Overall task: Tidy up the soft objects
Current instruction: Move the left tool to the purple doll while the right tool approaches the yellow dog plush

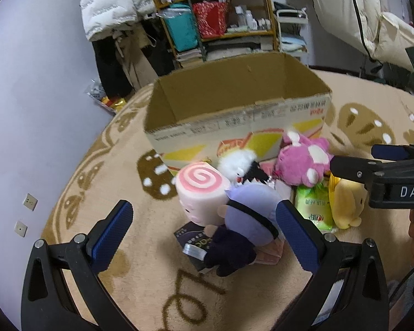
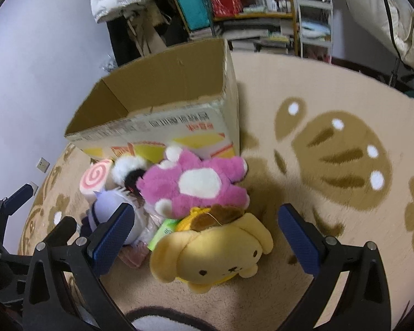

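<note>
Left claw (image 1: 204, 234) spread wide, empty, over lavender-and-navy plush doll (image 1: 248, 218). Right claw (image 2: 207, 237) spread wide, empty, over yellow floppy-eared plush dog (image 2: 215, 253). Pink fluffy plush bear (image 2: 196, 184), pink-swirl roll cushion (image 1: 202, 190) heaped on beige patterned rug (image 2: 331, 88), against open brown cardboard box (image 1: 234, 104).

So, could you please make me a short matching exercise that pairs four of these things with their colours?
Things:
1. dog toy
2. bear toy
3. packet
4. cardboard box

Colours:
A. green
B. brown
C. yellow
D. pink

Pairs: 1-C, 2-D, 3-A, 4-B
</note>
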{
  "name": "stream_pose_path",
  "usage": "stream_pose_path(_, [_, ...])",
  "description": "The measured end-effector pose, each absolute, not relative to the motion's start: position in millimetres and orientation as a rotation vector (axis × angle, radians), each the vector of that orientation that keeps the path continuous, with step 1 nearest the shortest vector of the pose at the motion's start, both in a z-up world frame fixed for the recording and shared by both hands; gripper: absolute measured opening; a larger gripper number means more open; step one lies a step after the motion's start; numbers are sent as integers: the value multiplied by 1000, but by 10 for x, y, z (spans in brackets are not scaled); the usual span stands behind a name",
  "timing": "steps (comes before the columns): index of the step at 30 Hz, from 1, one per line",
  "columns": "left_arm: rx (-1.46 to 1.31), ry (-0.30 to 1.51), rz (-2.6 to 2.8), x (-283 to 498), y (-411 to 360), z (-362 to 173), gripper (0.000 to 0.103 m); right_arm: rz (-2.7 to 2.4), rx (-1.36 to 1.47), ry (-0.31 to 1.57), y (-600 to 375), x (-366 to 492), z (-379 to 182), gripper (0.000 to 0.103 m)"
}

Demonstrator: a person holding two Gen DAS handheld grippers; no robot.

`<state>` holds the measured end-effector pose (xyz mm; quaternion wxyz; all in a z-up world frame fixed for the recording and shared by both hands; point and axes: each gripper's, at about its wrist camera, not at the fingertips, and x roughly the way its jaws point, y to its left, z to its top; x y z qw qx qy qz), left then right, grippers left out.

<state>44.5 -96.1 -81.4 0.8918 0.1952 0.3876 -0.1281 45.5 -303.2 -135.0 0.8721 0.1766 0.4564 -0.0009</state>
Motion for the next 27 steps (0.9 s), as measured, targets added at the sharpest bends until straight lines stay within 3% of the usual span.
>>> stream_pose_path(27, [508, 924, -310, 606, -1317, -1390, 101, 38, 528, 1149, -3160, 549, -1890, 103])
